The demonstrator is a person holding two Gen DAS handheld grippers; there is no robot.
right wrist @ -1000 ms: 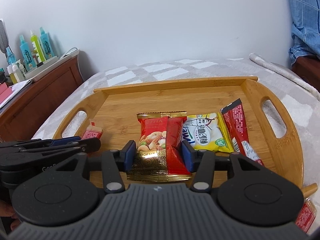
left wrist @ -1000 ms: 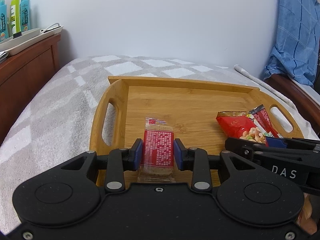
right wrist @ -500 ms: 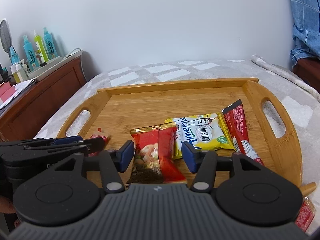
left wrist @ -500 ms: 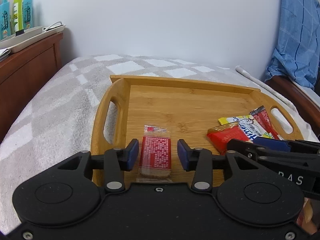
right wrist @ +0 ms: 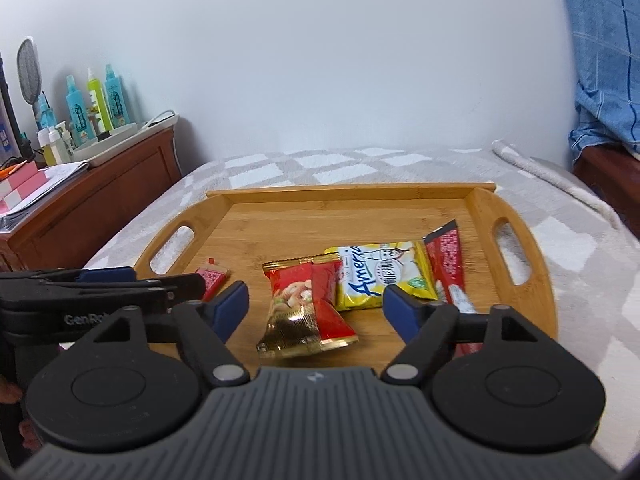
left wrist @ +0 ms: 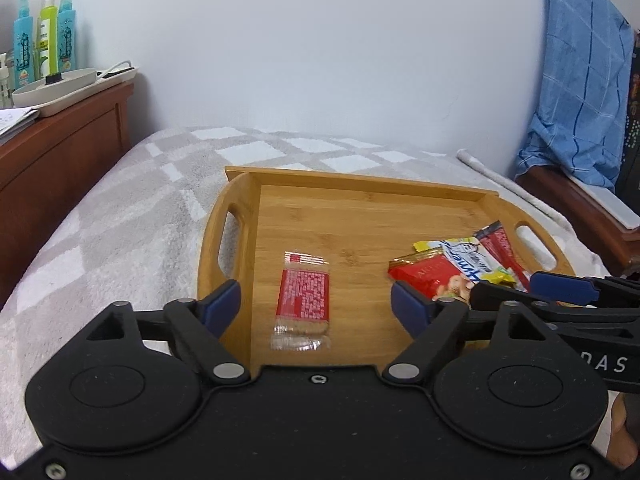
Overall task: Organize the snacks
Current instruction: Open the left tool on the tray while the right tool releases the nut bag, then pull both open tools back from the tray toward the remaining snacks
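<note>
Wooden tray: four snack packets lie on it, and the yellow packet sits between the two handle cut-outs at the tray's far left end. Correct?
Not quite. The right wrist view shows the yellow packet toward the right of the wooden tray, between the red-and-gold nut packet and the long red packet. Four packets is right.

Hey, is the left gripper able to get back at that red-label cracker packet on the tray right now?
Probably yes: the left gripper, jaws opening, straddles the cracker packet lying flat on the wooden tray; nothing lies between.

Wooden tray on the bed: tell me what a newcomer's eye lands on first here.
The wooden tray on the checked grey blanket stands out, with bright wrappers clustered on its right side: a red-and-gold nut packet, a yellow packet and a red stick pack. A lone red wafer packet lies towards the left.
</note>
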